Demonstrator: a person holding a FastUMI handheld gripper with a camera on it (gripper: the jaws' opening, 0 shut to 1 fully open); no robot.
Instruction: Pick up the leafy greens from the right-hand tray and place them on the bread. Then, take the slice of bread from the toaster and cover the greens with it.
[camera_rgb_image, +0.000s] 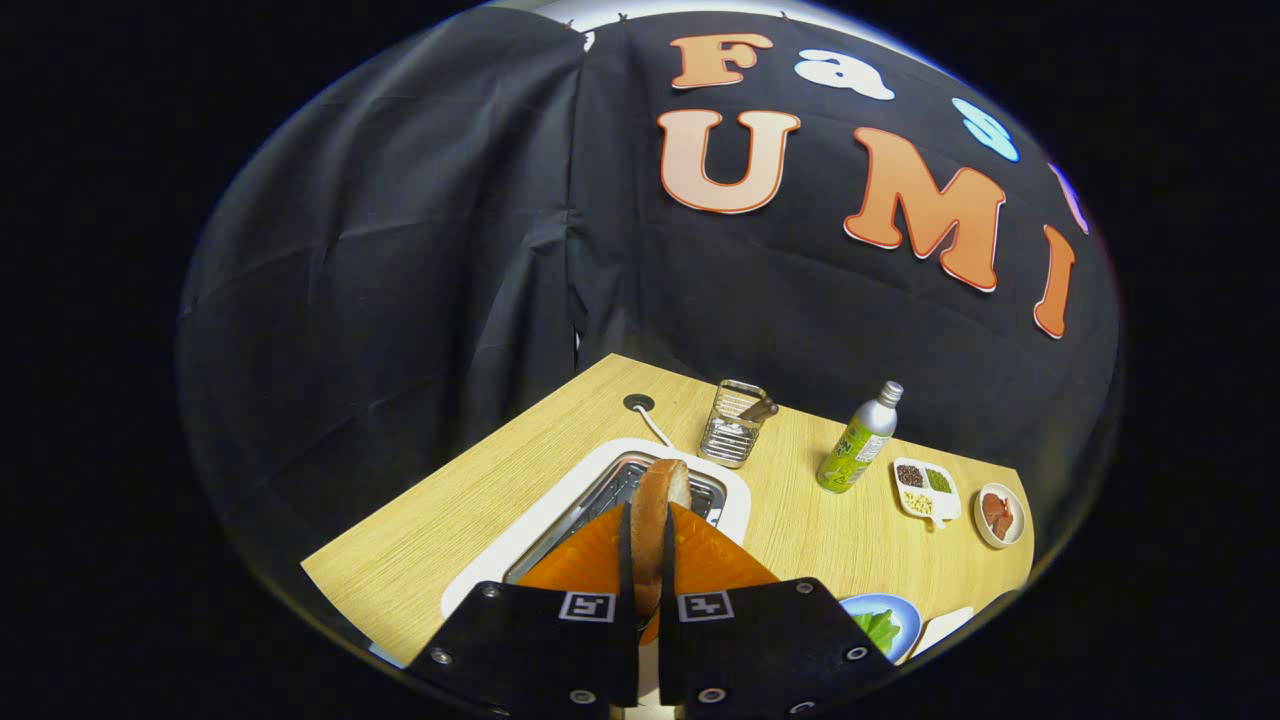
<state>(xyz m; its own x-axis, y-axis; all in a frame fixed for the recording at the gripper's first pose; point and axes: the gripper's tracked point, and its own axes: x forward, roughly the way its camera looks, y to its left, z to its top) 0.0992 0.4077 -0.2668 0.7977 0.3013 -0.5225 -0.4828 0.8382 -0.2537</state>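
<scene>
1. The wooden table (470, 520) fills the ground ahead of me, and everything sits on it within easy reach.
2. The toaster (560, 505) lies directly under my tool, white-rimmed, slot up, so a slice can be drawn straight out.
3. My gripper (647, 545) has its fingers pressed together on the slice of bread (660, 500), held on edge between them above the slot; I judge it is gripped thin-side so it clears the opening.
4. At two o'clock from the fingers stands a bottle (858, 445), with a wire holder (733, 435) at one o'clock.
5. At four o'clock, just beside the fingers, a blue plate (905, 615) carries the leafy greens (878, 628). Whether bread lies under them I cannot tell.
6. Past the bottle sit a condiment dish (925, 490) and a small saucer (1000, 515), kept well apart from my work.
</scene>
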